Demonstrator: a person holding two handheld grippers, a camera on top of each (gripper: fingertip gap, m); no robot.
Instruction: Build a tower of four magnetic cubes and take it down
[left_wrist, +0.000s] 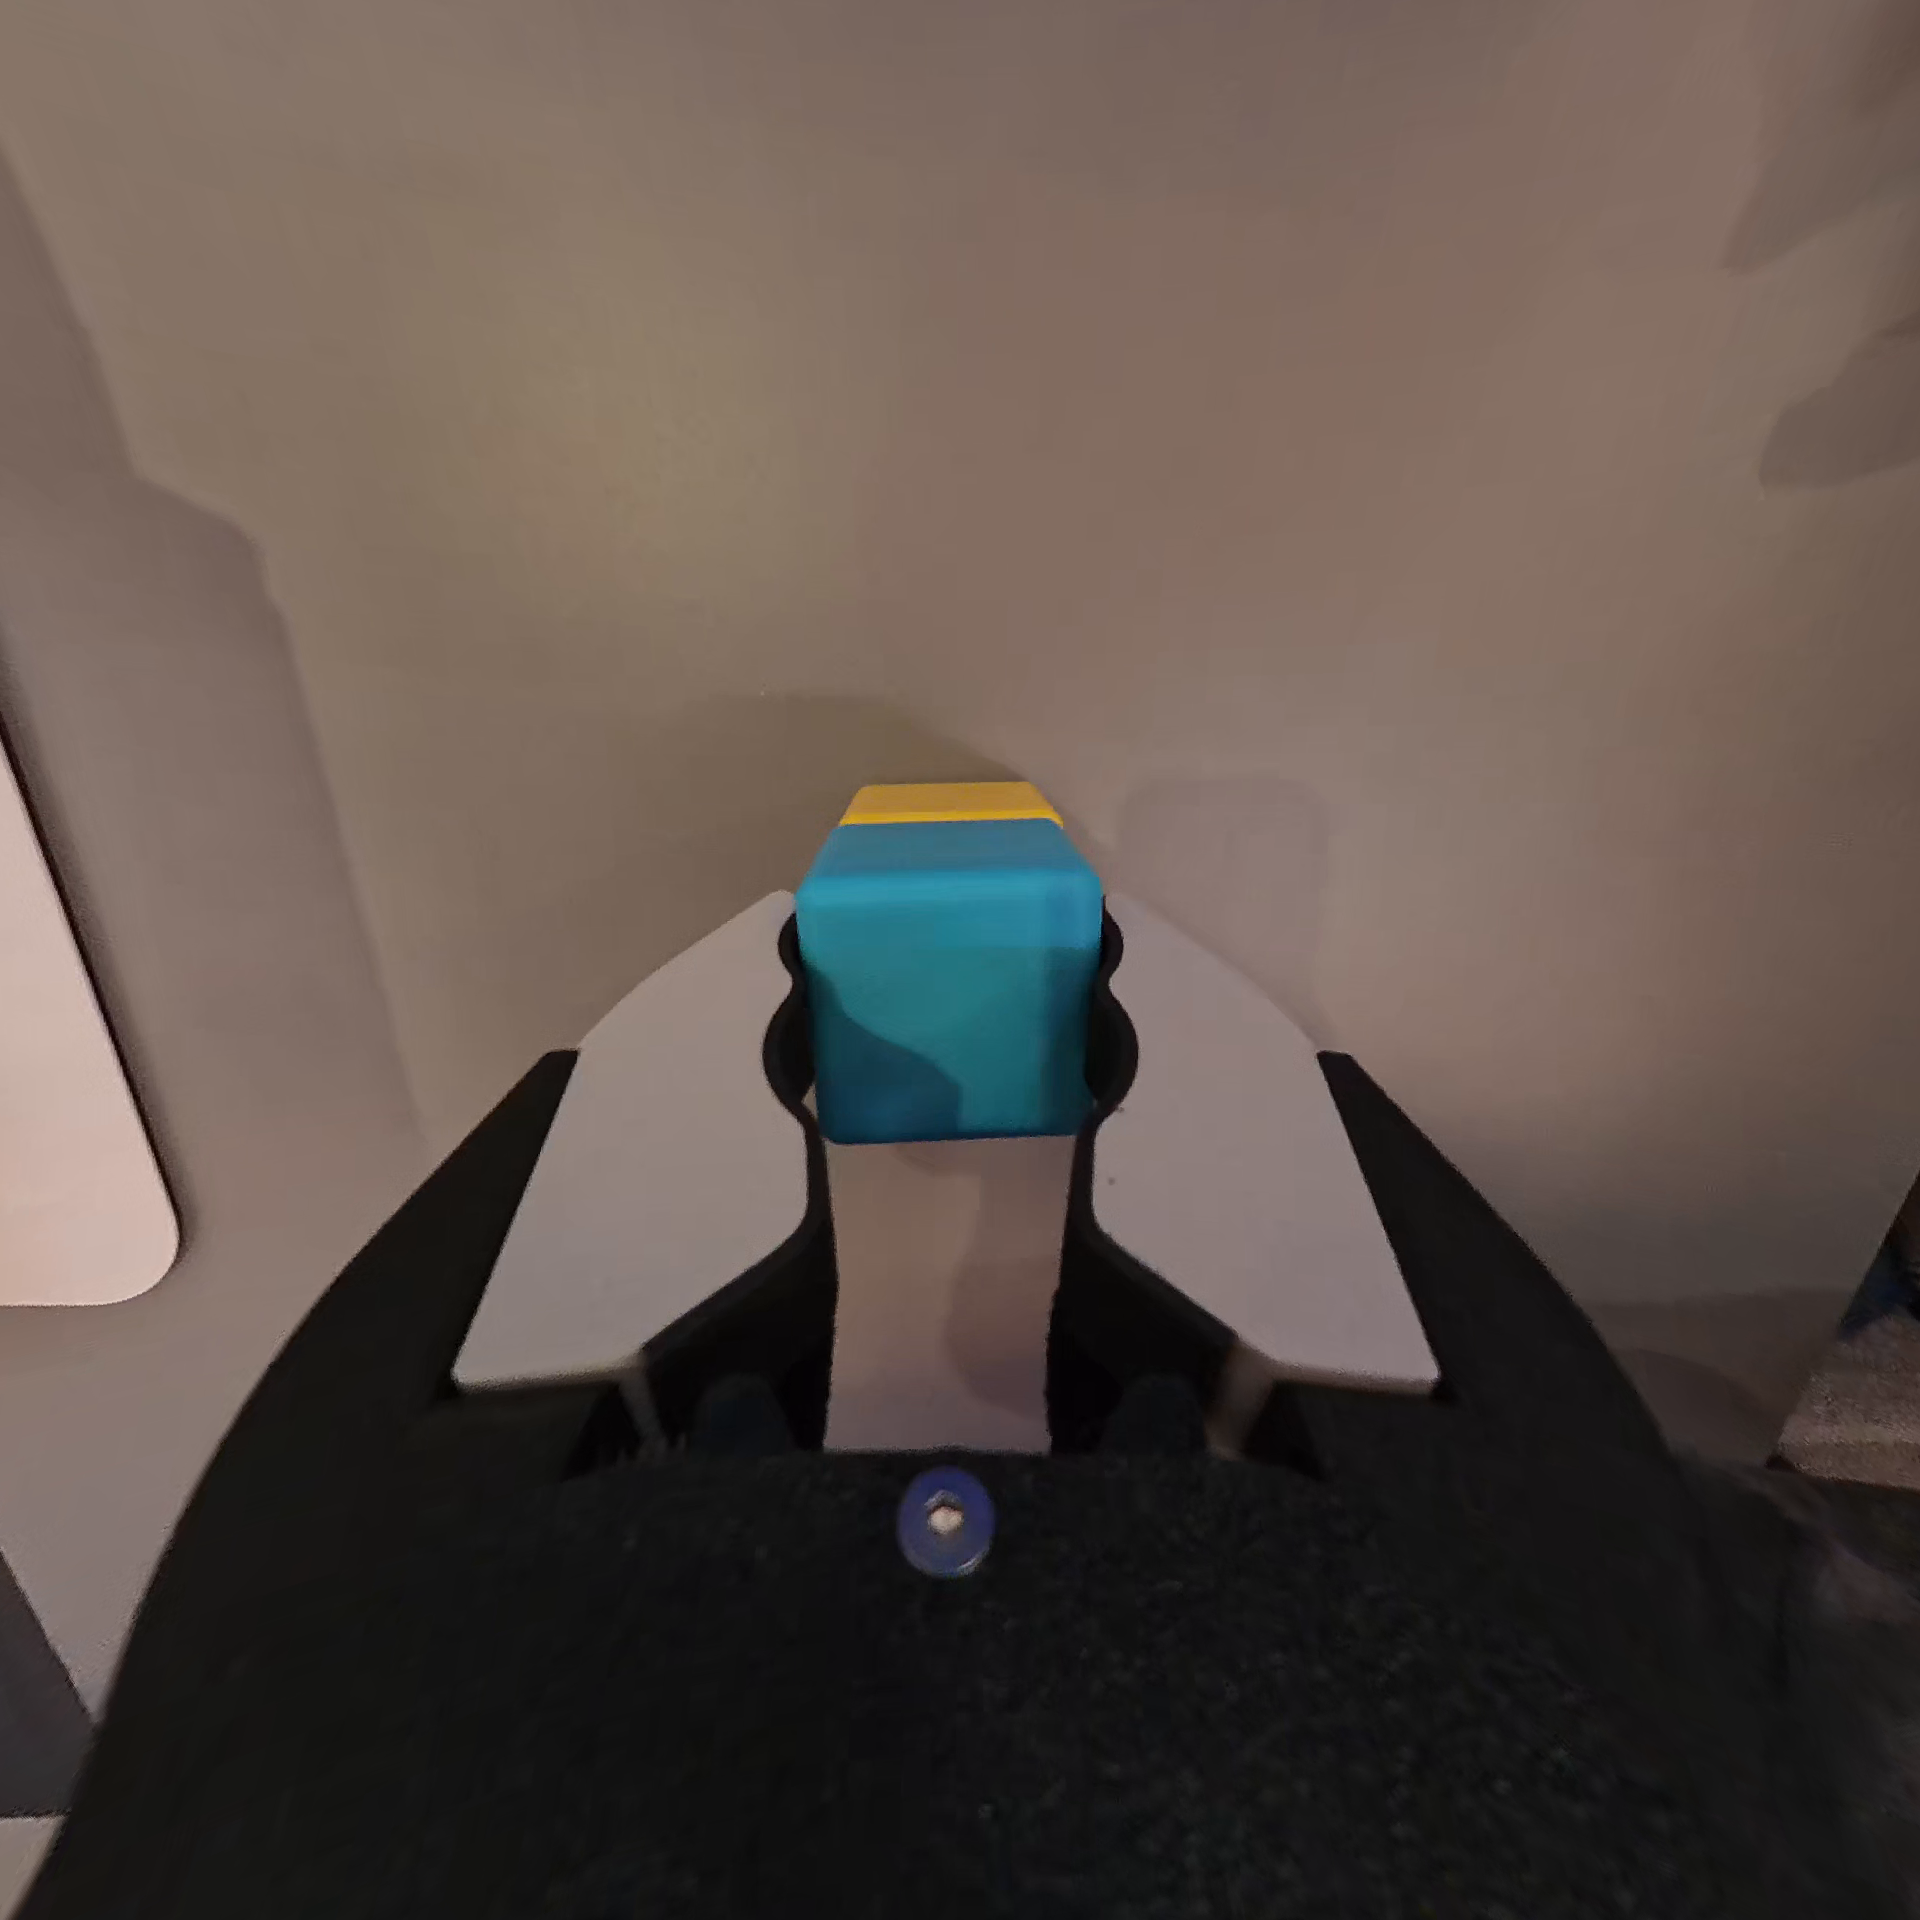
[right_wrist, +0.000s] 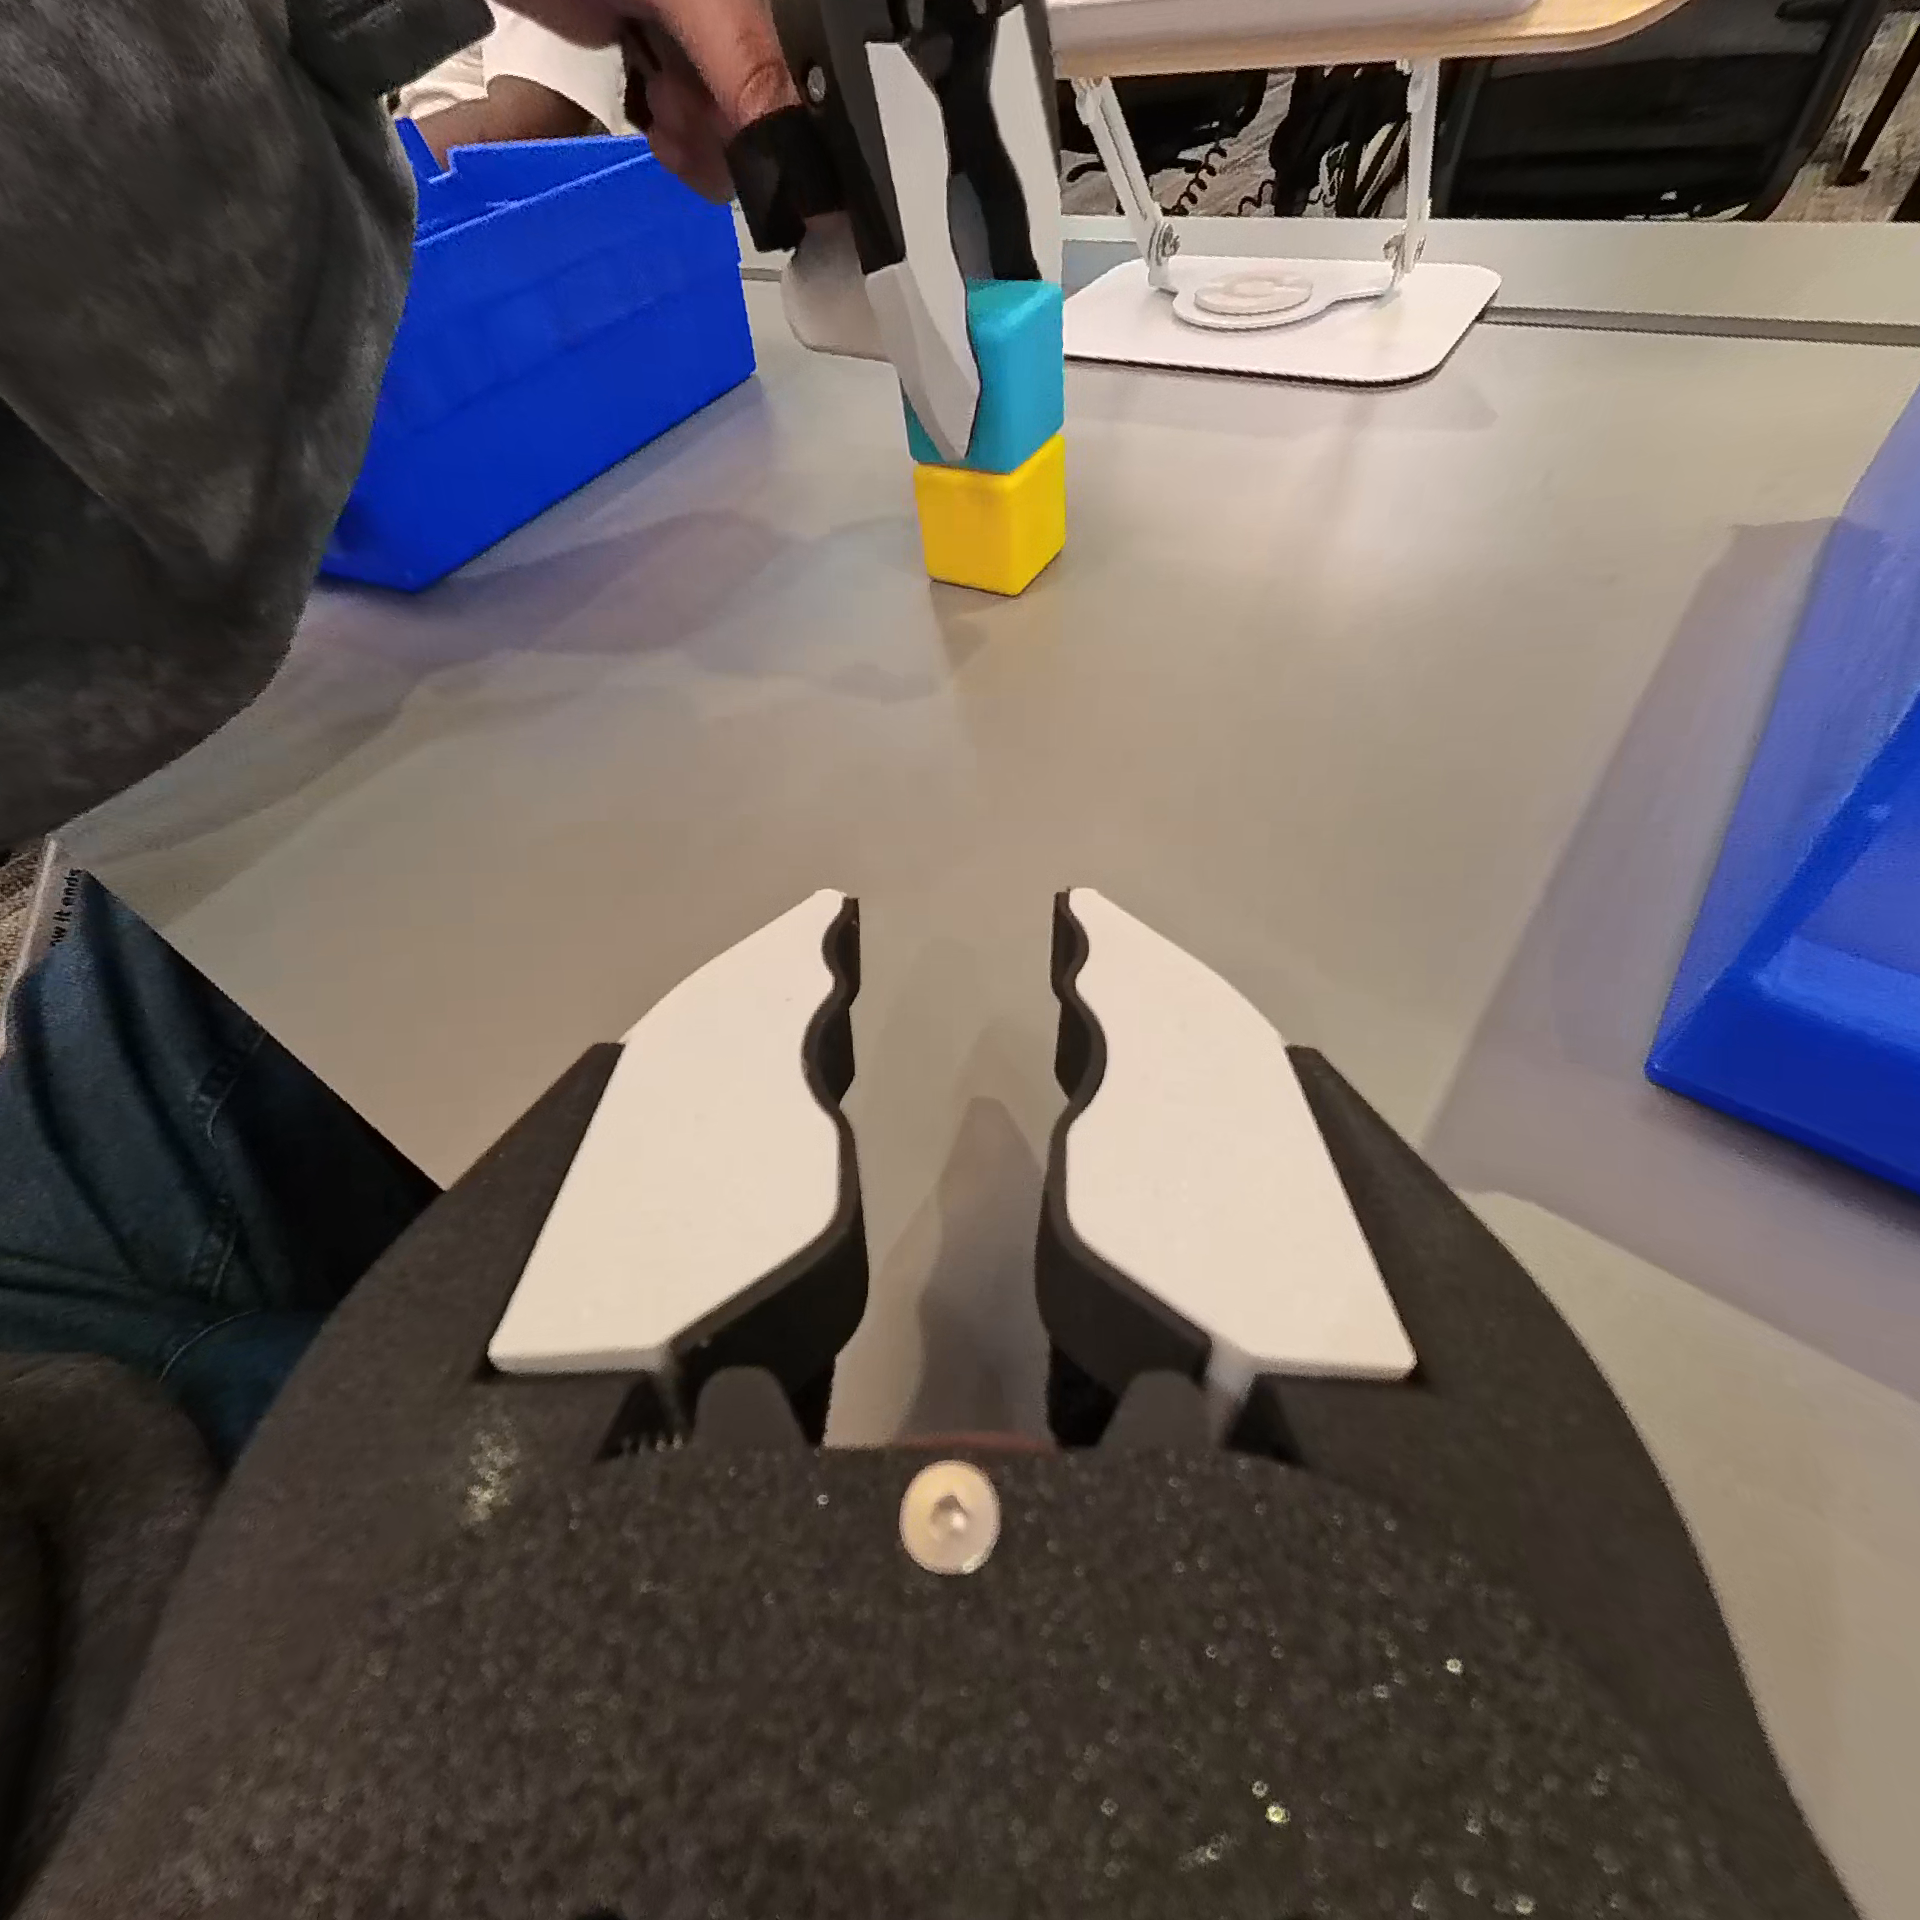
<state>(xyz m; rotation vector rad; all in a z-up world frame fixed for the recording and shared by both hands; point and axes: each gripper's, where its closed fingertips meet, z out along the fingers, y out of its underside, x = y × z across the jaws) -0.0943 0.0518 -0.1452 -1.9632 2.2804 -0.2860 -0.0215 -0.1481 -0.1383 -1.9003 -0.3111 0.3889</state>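
Left tool (left_wrist: 948, 1013) is clamping the teal cube (left_wrist: 948, 997) onto the yellow cube (right_wrist: 992, 514), two levels of four.

It is gripping the sides, probably so the faces can mate squarely, at upper centre of the right view. Right tool (right_wrist: 956, 935) is idling low, narrowly parted, empty. Grey desk (right_wrist: 1247, 727) is carrying blue bins (right_wrist: 561, 343) and a white stand (right_wrist: 1278, 312).

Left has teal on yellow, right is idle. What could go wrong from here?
1. The left hand-held gripper grips the teal cube atop the yellow cube; lifting may drag the magnetic yellow one along.
2. The teal cube looks slightly offset on the yellow one, so the stack may lean.
3. The right hand-held gripper is open and far away, unable to steady the base.
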